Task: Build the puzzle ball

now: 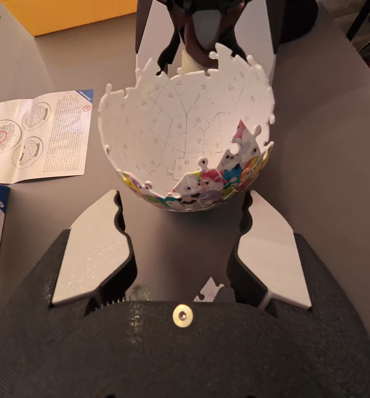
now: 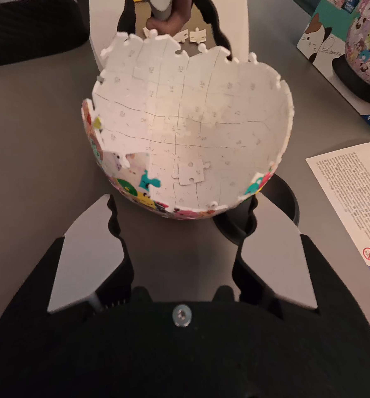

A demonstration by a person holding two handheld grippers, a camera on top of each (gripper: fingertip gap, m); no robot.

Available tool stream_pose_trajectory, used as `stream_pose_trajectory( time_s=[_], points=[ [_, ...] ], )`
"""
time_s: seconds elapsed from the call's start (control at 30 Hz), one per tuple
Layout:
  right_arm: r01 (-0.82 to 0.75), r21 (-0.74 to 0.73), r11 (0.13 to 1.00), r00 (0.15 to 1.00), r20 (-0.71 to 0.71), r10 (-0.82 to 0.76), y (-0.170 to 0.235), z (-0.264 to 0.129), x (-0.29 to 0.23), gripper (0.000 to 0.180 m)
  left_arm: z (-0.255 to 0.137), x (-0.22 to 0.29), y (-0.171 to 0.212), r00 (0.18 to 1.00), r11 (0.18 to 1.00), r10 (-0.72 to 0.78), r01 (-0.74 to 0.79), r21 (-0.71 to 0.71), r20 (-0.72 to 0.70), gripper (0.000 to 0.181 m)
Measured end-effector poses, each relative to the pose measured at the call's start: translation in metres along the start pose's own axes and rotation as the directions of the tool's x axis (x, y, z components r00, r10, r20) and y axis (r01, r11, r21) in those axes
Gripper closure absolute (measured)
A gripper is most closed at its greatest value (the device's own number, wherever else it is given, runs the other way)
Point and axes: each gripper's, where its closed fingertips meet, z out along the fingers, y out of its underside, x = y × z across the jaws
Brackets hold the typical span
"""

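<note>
The half-built ball (image 1: pixel 186 137) sat on the grey table (image 1: pixel 308 172) as an open bowl, white inside with faint numbers on the pieces and bright cartoon prints on the outside. Its rim was jagged with tabs and gaps.

The left gripper (image 1: pixel 183 200) faced the ball from one side with its jaws spread wide, wider than the lower part of the ball. The ball sat just ahead of the fingertips, and nothing was clamped between them. A loose white piece (image 1: pixel 208 289) lay on the table low between the left fingers, near the gripper's body.

The right gripper (image 2: pixel 180 201) faced the ball from the opposite side, its jaws likewise wide apart and empty, the ball just beyond the tips. Whether either gripper's tips touched the shell could not be told. One piece (image 2: pixel 189 172) low on the inner wall stood slightly proud of its neighbours.

In the right wrist view a black ring stand (image 2: pixel 280 204) lay just behind the ball's right edge, partly hidden by the right finger. Beyond the ball, a few loose pieces (image 2: pixel 198 35) rested on the table.

A leaflet (image 1: pixel 37 137) with diagrams lay flat to the left in the left wrist view, well apart from the ball. The puzzle box (image 2: pixel 347 60) stood at the table's far right in the right wrist view. A yellow box (image 1: pixel 72 15) sat at the far edge in the left wrist view.
</note>
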Motion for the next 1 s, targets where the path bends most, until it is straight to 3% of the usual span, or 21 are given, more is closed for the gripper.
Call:
stream_pose_trajectory(
  time_s=[0.5,0.83,1.0],
  points=[
    [0.074,-0.100,0.992,0.994,-0.069,-0.082,0.003,0.007,0.002,0.062,0.003,0.001,0.006,0.998,0.997,0.067,-0.066,-0.030,0.004,0.080],
    [0.103,-0.087,0.991,0.989,-0.099,-0.112,0.001,0.008,0.007,0.064,0.001,-0.002,0.000,0.989,0.990,0.142,-0.141,-0.031,0.030,0.080],
    [0.228,-0.030,0.973,0.952,-0.201,-0.230,-0.017,-0.002,0.017,0.065,-0.009,-0.012,-0.010,0.959,0.967,0.255,-0.252,-0.044,0.124,0.081]
  ],
)
